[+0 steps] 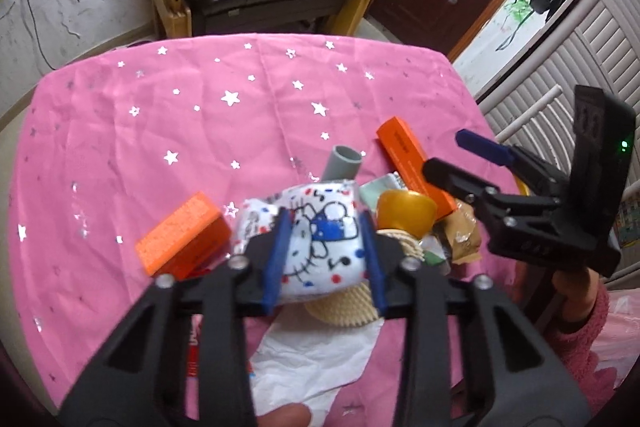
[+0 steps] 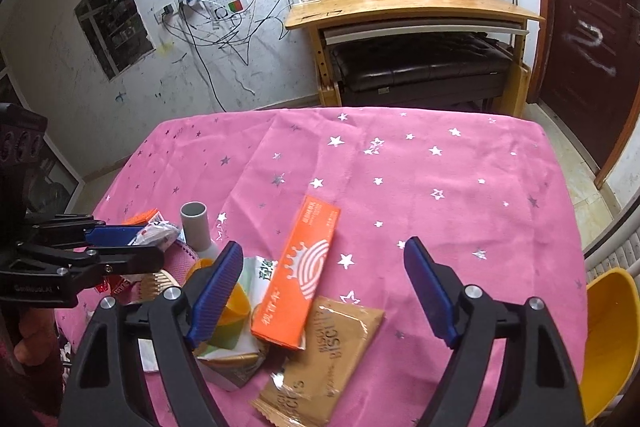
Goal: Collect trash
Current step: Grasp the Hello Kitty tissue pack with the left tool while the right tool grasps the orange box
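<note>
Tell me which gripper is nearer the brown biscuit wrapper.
Right. The right gripper hangs open just above the biscuit wrapper; the left gripper is off to the side, pinching a cartoon-print packet.

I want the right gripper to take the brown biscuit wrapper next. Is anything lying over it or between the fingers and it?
Partly. The long orange box lies across the upper left corner of the brown biscuit wrapper. The rest of the wrapper is bare, and nothing visible stands between it and the open right gripper above it.
</note>
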A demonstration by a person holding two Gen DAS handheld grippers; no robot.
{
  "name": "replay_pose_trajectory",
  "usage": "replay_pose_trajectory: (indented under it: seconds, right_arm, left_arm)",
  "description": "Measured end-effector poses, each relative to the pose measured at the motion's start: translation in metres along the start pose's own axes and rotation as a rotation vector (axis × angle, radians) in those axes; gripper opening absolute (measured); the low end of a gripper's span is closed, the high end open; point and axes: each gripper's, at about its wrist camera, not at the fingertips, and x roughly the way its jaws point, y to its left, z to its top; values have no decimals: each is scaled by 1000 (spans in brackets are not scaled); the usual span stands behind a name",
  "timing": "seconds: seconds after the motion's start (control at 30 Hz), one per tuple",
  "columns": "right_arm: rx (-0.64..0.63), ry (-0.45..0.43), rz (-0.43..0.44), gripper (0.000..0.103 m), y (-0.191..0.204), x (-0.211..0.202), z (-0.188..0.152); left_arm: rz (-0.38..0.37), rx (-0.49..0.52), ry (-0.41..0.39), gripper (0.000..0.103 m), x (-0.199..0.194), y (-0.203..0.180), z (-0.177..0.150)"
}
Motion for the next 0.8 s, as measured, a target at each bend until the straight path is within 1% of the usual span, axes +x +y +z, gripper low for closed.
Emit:
replay_pose_trajectory:
  seconds: [0.07, 0.17, 0.33, 0.47, 0.5, 0.57, 0.63, 0.7, 0.8]
  right_arm:
    - [4, 9, 0, 77, 1, 5, 2]
    - [3, 21, -5, 77, 1, 11, 5]
    - [-15, 60, -21, 77, 6, 26, 7]
    - [-17, 73, -35, 77, 8, 34, 5]
    - [-15, 73, -34, 75, 7, 35, 5]
    - [-3, 71, -17, 62, 5, 36, 5]
    - [33, 65, 16, 37, -2, 36, 6]
    - [57, 65, 45, 25, -7, 37, 6]
    - [80, 57, 69, 19, -13, 35, 5]
  left_arm:
    - [-12, 0, -11, 24, -1, 0, -3]
    - [-21, -10, -40, 22, -8, 2, -4]
    - [-30, -13, -77, 21, -21, 3, 0]
    - [-37, -18, -92, 21, -29, 2, 2]
    - [-41, -19, -94, 21, -31, 1, 1]
    - [-42, -18, -98, 21, -32, 0, 2]
    - [-46, -20, -98, 22, -34, -2, 1]
    - [-46, -16, -98, 21, -34, -1, 1]
    - [-42, -11, -101, 22, -35, -1, 1]
